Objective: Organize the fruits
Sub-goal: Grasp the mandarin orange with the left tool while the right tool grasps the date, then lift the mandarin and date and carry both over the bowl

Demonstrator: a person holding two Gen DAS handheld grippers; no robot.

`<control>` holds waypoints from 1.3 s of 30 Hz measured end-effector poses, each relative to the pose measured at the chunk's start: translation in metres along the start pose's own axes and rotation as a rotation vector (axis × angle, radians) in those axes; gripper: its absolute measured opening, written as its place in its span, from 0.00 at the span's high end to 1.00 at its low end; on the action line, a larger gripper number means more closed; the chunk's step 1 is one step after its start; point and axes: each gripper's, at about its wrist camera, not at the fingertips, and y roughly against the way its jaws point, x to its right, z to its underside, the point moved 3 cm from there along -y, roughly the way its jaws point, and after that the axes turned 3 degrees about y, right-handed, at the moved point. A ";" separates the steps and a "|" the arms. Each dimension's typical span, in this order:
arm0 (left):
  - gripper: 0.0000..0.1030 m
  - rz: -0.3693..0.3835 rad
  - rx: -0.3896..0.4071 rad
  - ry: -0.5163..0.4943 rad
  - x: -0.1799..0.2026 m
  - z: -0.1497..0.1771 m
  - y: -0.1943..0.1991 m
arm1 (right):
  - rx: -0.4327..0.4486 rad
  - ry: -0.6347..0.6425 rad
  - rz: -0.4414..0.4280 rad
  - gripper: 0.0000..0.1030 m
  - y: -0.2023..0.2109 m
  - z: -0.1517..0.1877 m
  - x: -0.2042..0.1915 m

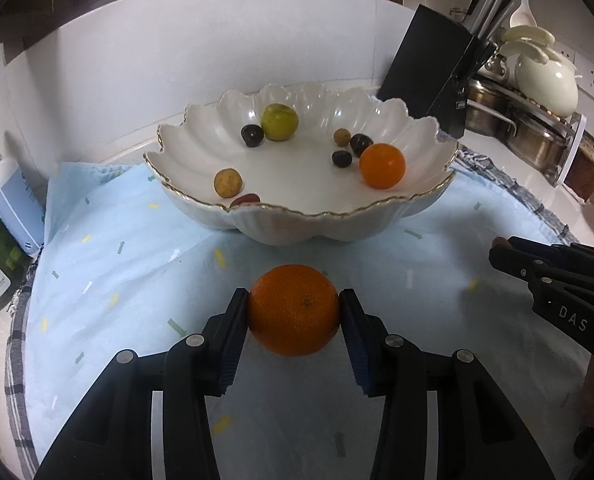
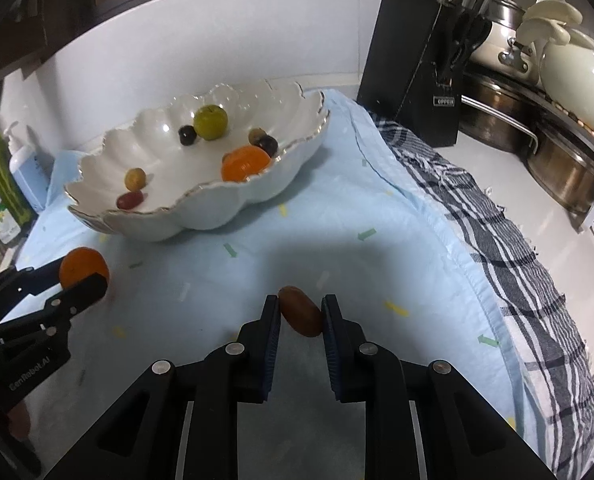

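A round orange fruit [image 1: 293, 309] sits on the pale blue cloth [image 1: 129, 264] just in front of the scalloped white ceramic bowl with a gold rim [image 1: 413, 204], pinched between the pads of the left gripper [image 1: 293, 312]. To the right of that, also in front of the bowl, the right gripper [image 2: 300, 314] is clamped on a small brown oval fruit [image 2: 301, 316] lying on the same cloth. Inside the bowl lie another orange [image 1: 382, 165], a yellow-green round fruit [image 1: 279, 121], a few dark berries, two tan ones and a red one. Behind the bowl to its right stands a black knife block [image 1: 429, 84]; at its far left, a white pump bottle [image 1: 9, 196].
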 end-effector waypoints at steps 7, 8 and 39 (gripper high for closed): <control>0.56 -0.007 0.047 0.022 0.001 -0.010 0.027 | 0.051 0.009 -0.045 0.78 0.022 -0.007 -0.009; 0.56 -0.008 0.054 0.026 0.001 -0.011 0.031 | 0.061 0.014 -0.052 0.78 0.026 -0.008 -0.011; 0.57 -0.038 0.223 0.075 -0.013 -0.097 0.073 | 0.244 0.115 -0.178 0.78 0.054 -0.109 -0.046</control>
